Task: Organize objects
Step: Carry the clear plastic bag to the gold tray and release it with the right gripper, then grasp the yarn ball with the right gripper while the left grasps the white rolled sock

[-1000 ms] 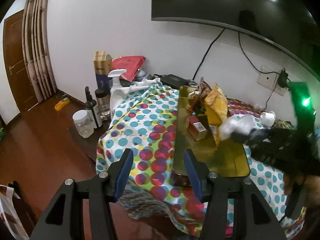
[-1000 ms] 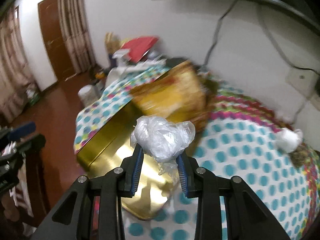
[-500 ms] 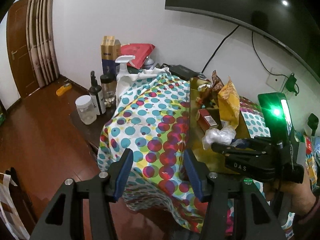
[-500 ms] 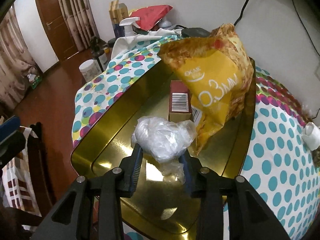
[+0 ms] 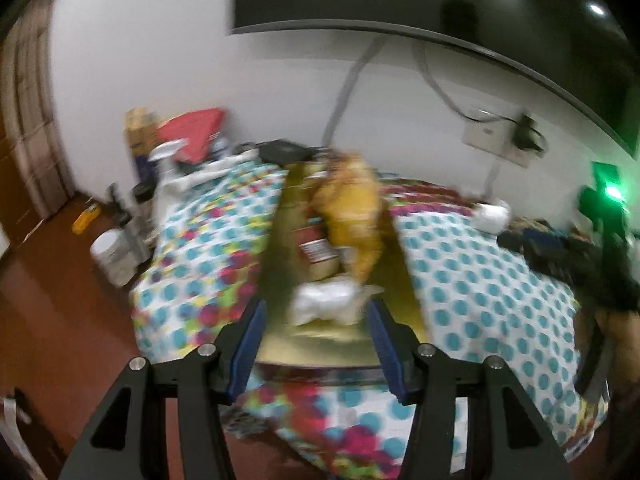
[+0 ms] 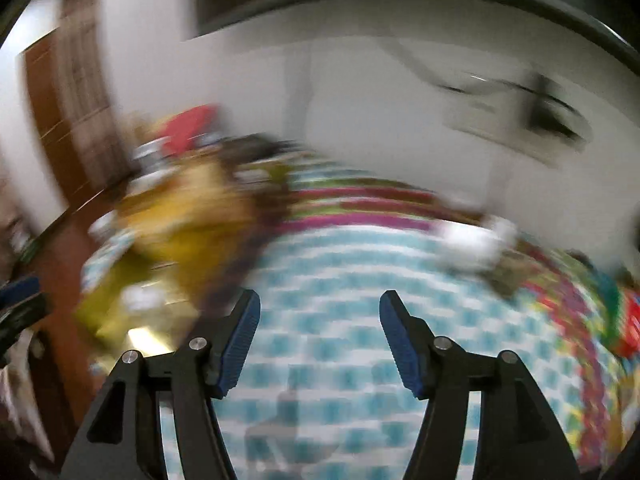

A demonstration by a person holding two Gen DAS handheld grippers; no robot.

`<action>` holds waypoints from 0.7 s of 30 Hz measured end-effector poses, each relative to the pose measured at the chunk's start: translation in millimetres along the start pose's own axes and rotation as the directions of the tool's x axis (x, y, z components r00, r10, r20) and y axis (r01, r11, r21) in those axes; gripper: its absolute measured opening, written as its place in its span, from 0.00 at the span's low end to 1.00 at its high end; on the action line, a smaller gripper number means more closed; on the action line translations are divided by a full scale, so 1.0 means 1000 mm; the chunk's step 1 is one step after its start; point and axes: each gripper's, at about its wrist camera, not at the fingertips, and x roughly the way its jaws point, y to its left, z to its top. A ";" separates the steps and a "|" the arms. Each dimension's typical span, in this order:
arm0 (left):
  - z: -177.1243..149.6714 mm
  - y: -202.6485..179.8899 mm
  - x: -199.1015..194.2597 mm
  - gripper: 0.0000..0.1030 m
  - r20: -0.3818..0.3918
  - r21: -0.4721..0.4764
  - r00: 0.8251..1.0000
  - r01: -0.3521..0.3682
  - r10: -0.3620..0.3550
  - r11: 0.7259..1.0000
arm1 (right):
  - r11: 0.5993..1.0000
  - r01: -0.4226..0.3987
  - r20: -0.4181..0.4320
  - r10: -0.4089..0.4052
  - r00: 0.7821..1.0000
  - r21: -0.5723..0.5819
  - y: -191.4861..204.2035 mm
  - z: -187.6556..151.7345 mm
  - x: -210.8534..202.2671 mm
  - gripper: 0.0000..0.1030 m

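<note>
Gold tray (image 5: 276, 240) sits mid-cloth (image 5: 480, 280), holding a yellow bag (image 5: 352, 208), a red box (image 5: 318, 250) and, at the tray's near end, a crumpled plastic wad (image 5: 324, 304): judged light, soft and slippery, best pinched across its bunched middle. Left gripper (image 5: 316, 344) is spread and empty over the tray's near edge. Right gripper (image 6: 320, 340), jaws opening with nothing between them, sees only blur right of the tray; the wad reads clearly only in the left view.

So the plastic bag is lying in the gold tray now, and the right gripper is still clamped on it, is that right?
Not quite. The plastic bag does lie in the gold tray, but the right gripper is not clamped on it: the right wrist view shows its jaws opening with nothing between them, only the dotted cloth beyond.
</note>
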 end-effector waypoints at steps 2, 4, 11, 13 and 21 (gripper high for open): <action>0.003 -0.027 0.005 0.52 0.006 0.054 0.999 0.039 -0.040 0.998 | 0.990 0.089 -0.004 -0.089 0.996 0.110 -0.053 -0.002 0.007 0.58; 0.007 -0.056 0.014 0.52 -0.010 0.102 0.996 0.089 -0.089 0.991 | 0.976 0.139 -0.030 -0.136 0.990 0.167 -0.086 -0.003 0.016 0.58; 0.017 -0.124 0.047 0.52 -0.021 0.214 0.989 0.146 -0.145 0.966 | 0.938 0.215 -0.141 -0.182 0.973 0.274 -0.157 -0.006 0.070 0.58; 0.022 -0.137 0.058 0.52 -0.009 0.237 0.990 0.137 -0.139 0.962 | 0.936 0.230 -0.146 -0.197 0.970 0.267 -0.163 -0.004 0.081 0.58; 0.043 -0.144 0.112 0.52 -0.054 0.170 0.980 0.197 -0.190 0.966 | 0.950 0.233 -0.139 -0.207 0.968 0.208 -0.166 0.010 0.115 0.58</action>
